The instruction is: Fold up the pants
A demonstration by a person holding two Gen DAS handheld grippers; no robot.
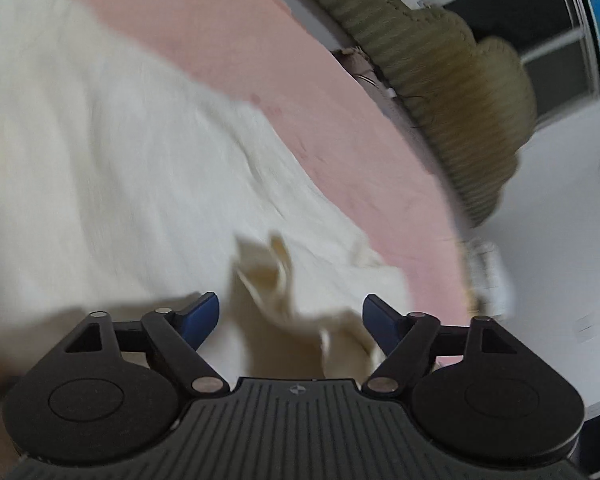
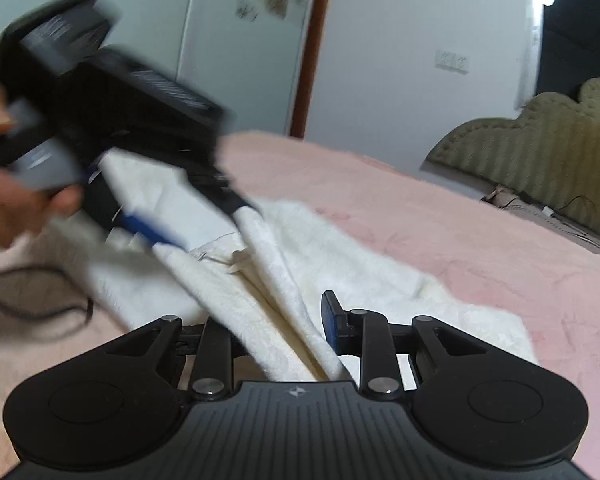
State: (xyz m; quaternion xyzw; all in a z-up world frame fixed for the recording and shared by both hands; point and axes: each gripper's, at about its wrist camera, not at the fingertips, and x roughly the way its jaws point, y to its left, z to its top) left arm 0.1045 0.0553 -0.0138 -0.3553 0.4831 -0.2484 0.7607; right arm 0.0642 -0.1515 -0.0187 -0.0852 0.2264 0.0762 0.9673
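One pair of white pants [image 2: 284,248] lies spread on a pink blanket [image 2: 480,248], reaching from the near edge of the bed toward its middle. Bare pink runs on beyond the cloth to the far edge, and more of it shows past the right border of the pants, so there is open room on both those sides. At the bed's head stands an olive headboard [image 1: 440,92] with a scalloped top, close to the blanket's edge.

A bunched ridge of the pants runs straight back between the right gripper's [image 2: 276,320] fingers. They stand a little apart with the fold filling the gap; only the right blue pad [image 2: 329,316] shows, the other is behind the cloth, and I cannot tell whether they press it.

From its own camera the left gripper [image 1: 290,312] has its blue pads [image 1: 200,316] spread wide; a crumpled fold rises between them, touching neither. Motion blur smears this view. The right camera shows that gripper, blurred, above the pants, held by a hand [image 2: 4,208].

A black cable [image 2: 28,300] lies on the blanket at left. No writing can be read.
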